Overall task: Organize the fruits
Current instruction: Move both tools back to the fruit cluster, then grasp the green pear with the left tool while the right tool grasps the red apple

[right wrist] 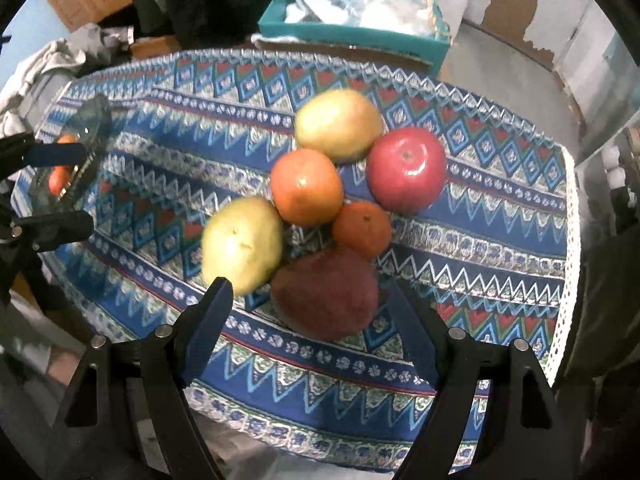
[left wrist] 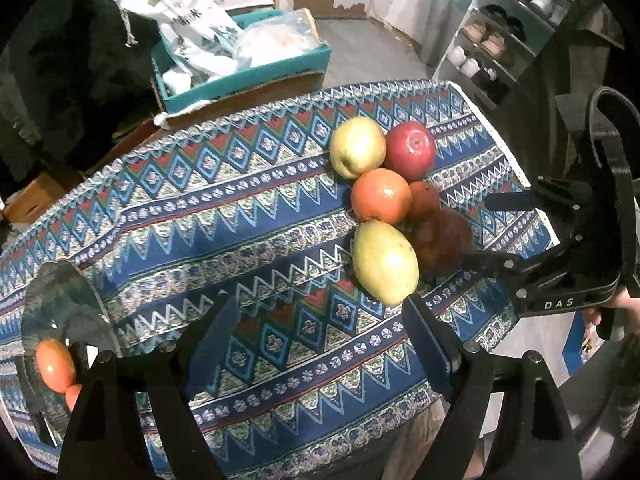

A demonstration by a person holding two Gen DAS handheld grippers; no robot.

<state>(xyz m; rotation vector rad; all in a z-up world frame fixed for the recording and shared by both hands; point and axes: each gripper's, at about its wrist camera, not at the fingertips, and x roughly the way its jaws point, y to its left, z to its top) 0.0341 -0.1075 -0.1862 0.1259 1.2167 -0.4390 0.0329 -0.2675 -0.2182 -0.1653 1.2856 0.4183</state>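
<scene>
Several fruits lie in a cluster on the patterned cloth: a red apple (right wrist: 406, 168), two yellow-green pears (right wrist: 338, 124) (right wrist: 240, 240), a large orange (right wrist: 306, 186), a small orange (right wrist: 362, 230) and a dark red fruit (right wrist: 326, 292). My right gripper (right wrist: 308, 320) is open, its fingers on either side of the dark red fruit; it also shows in the left wrist view (left wrist: 486, 232). My left gripper (left wrist: 320, 340) is open and empty over the cloth, near the closer pear (left wrist: 384, 262). A glass bowl (left wrist: 60, 320) at the left holds two orange fruits (left wrist: 54, 364).
The table (right wrist: 500, 240) has a blue, red and white patterned cloth with a lace edge at the right. Behind it stands a teal box (left wrist: 248, 76) with plastic bags. A shoe rack (left wrist: 500, 36) is at the far right.
</scene>
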